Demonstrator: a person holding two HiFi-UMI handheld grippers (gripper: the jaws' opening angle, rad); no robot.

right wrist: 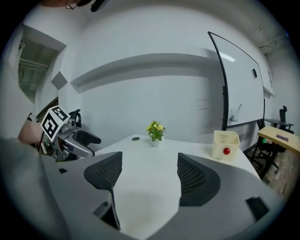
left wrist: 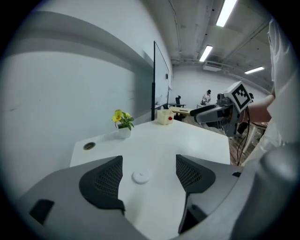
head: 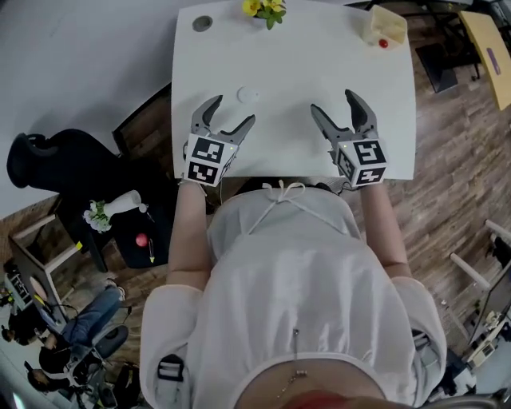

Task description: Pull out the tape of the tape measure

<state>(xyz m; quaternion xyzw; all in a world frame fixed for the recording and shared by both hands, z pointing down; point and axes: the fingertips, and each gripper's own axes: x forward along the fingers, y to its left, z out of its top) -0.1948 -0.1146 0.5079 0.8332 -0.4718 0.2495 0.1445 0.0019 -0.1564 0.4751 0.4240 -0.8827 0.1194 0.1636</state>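
Head view: small round white tape measure (head: 248, 95) lies untouched on the white rectangular table (head: 383, 120).
Your left gripper (head: 233, 112) (jaws spread, empty) hangs just on your side of it; your right gripper (head: 332, 102), equally spread, well to its right.

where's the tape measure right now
In the head view the small white tape measure lies left of centre on the table, just ahead of the open left gripper and nearer than the flower pot.
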